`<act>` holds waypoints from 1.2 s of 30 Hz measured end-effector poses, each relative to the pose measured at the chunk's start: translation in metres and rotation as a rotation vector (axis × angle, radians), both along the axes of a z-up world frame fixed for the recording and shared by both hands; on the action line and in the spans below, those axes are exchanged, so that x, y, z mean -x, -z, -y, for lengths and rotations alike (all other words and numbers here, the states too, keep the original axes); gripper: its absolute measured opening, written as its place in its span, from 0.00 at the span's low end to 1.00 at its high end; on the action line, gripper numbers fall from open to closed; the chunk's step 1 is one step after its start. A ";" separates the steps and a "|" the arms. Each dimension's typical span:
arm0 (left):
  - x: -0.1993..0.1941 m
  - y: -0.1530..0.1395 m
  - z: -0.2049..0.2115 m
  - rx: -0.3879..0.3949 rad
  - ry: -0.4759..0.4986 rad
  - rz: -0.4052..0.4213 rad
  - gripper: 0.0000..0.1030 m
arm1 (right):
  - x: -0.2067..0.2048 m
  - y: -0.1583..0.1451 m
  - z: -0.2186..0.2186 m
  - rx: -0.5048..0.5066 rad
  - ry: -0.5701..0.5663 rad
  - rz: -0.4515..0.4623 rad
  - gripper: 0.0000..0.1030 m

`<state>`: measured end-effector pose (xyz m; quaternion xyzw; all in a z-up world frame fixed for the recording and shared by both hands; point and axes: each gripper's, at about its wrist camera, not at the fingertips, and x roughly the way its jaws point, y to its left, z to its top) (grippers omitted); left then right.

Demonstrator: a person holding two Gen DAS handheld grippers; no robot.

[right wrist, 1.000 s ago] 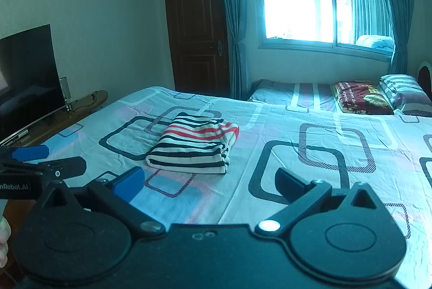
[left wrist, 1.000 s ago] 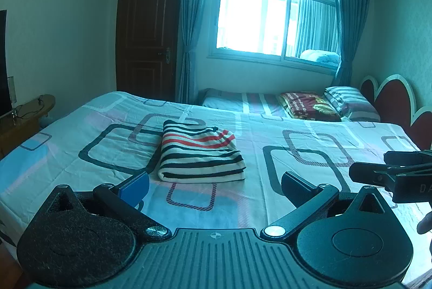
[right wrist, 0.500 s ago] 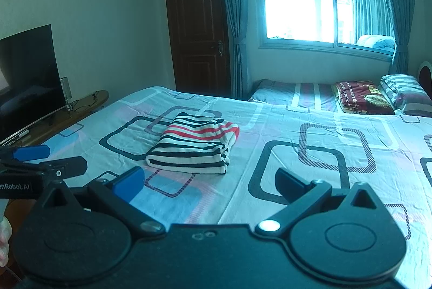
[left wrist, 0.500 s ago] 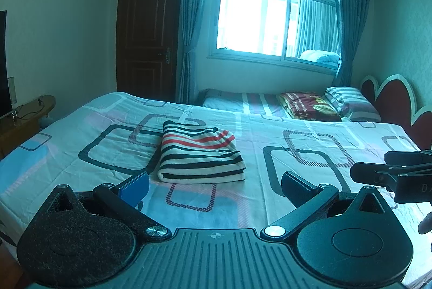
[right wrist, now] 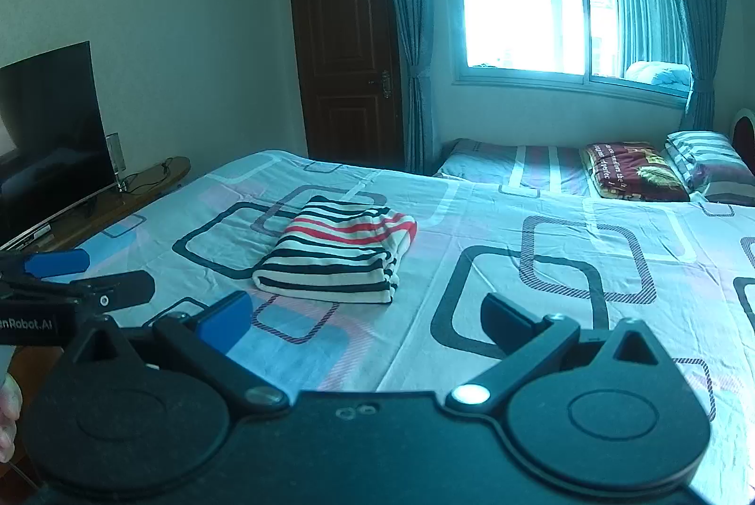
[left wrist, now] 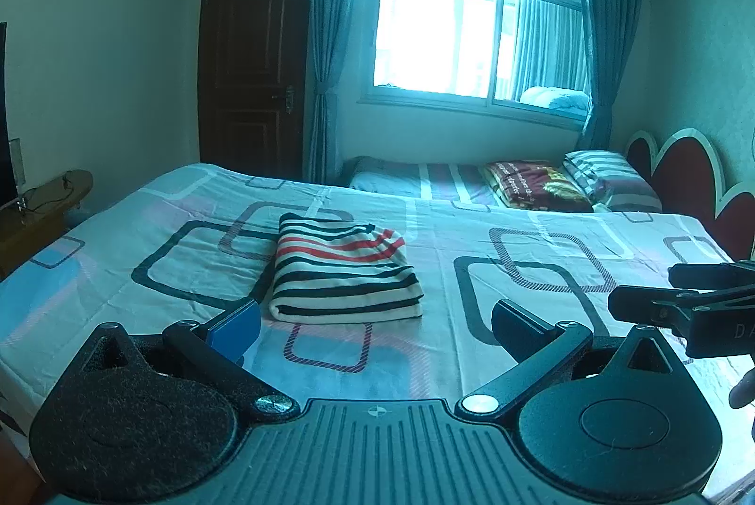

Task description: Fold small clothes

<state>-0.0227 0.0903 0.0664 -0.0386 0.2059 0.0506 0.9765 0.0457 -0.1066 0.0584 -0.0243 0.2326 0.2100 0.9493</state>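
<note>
A folded garment [left wrist: 342, 274] with black, white and red stripes lies flat on the patterned bed sheet [left wrist: 542, 269]; it also shows in the right wrist view [right wrist: 337, 255]. My left gripper [left wrist: 373, 323] is open and empty, held back near the bed's front edge, short of the garment. My right gripper [right wrist: 361, 316] is open and empty too, also short of it. Each gripper shows in the other's view: the right one [left wrist: 679, 297] at the right edge, the left one [right wrist: 80, 273] at the left edge.
Pillows [left wrist: 608, 179] and a folded dark red blanket [left wrist: 533, 181] lie at the head of the bed by a red headboard [left wrist: 684, 170]. A television [right wrist: 47, 127] on a wooden stand [right wrist: 118, 198] is left of the bed. A door [right wrist: 349, 56] and curtained window [right wrist: 566, 9] are behind.
</note>
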 end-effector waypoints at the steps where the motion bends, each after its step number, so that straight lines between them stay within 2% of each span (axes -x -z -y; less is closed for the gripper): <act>1: 0.000 0.000 0.000 -0.001 0.001 0.000 1.00 | 0.000 0.000 0.000 0.001 -0.001 0.000 0.99; 29: 0.000 -0.004 0.008 -0.016 0.009 0.009 1.00 | -0.002 0.001 0.009 0.002 -0.013 0.001 0.99; 36: 0.004 -0.007 0.010 -0.035 0.013 0.047 1.00 | -0.001 0.002 0.012 0.005 -0.015 0.005 0.99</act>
